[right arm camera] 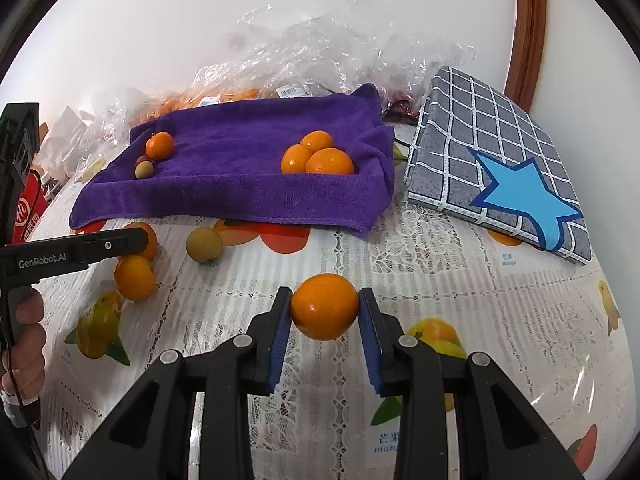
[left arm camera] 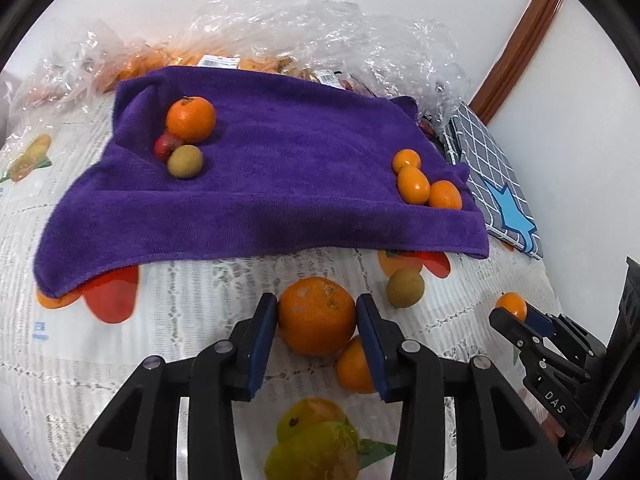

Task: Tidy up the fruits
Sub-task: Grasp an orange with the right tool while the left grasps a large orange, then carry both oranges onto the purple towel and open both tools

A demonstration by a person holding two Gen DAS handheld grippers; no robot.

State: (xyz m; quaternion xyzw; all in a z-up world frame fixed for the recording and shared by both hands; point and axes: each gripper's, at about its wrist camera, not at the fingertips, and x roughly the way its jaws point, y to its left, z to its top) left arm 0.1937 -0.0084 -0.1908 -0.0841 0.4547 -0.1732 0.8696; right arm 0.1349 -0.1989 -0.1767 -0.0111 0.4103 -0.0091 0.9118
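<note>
My left gripper (left arm camera: 316, 316) is shut on a large orange (left arm camera: 317, 314) low over the tablecloth; a smaller orange fruit (left arm camera: 354, 366) lies just beside it. My right gripper (right arm camera: 324, 306) is shut on a small orange fruit (right arm camera: 324, 306), held above the tablecloth. A purple towel (left arm camera: 280, 184) holds an orange (left arm camera: 191, 119), a red fruit (left arm camera: 165, 145) and a green-brown fruit (left arm camera: 185, 161) at its left, and three small orange fruits (left arm camera: 414, 184) at its right. Another green-brown fruit (left arm camera: 405, 287) lies in front of the towel.
Crumpled clear plastic bags (left arm camera: 320, 36) with more fruit lie behind the towel against the wall. A grey checked pad with a blue star (right arm camera: 496, 168) lies at the right. A red box (right arm camera: 28, 212) stands at the left edge. The tablecloth (right arm camera: 460, 280) has printed fruit pictures.
</note>
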